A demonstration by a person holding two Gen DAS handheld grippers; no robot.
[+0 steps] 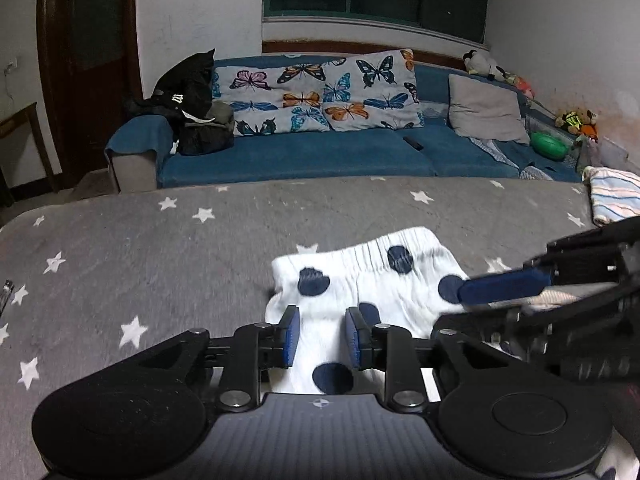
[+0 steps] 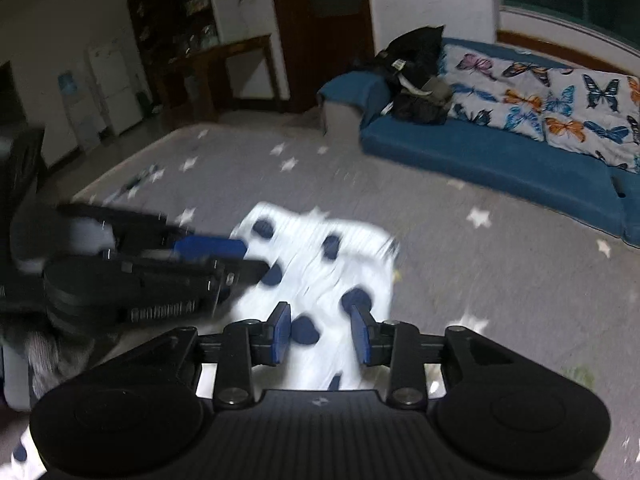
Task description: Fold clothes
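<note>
A white garment with navy dots point(image 1: 372, 280) lies crumpled on the grey star-patterned cover point(image 1: 160, 264). My left gripper point(image 1: 322, 338) hovers over its near edge, open, with white cloth showing in the gap between the blue pads. The right gripper point(image 1: 504, 290) comes in from the right, turned on its side, its tip at the garment's right edge. In the blurred right wrist view, my right gripper point(image 2: 322, 332) is open above the garment point(image 2: 320, 256), and the left gripper point(image 2: 216, 258) reaches in from the left over the cloth.
A folded striped cloth point(image 1: 616, 196) lies at the cover's far right corner. Behind the cover stands a blue sofa point(image 1: 304, 156) with butterfly cushions point(image 1: 320, 92), dark bags point(image 1: 192, 108) and soft toys. A wooden table point(image 2: 224, 72) and shelves stand at the far left.
</note>
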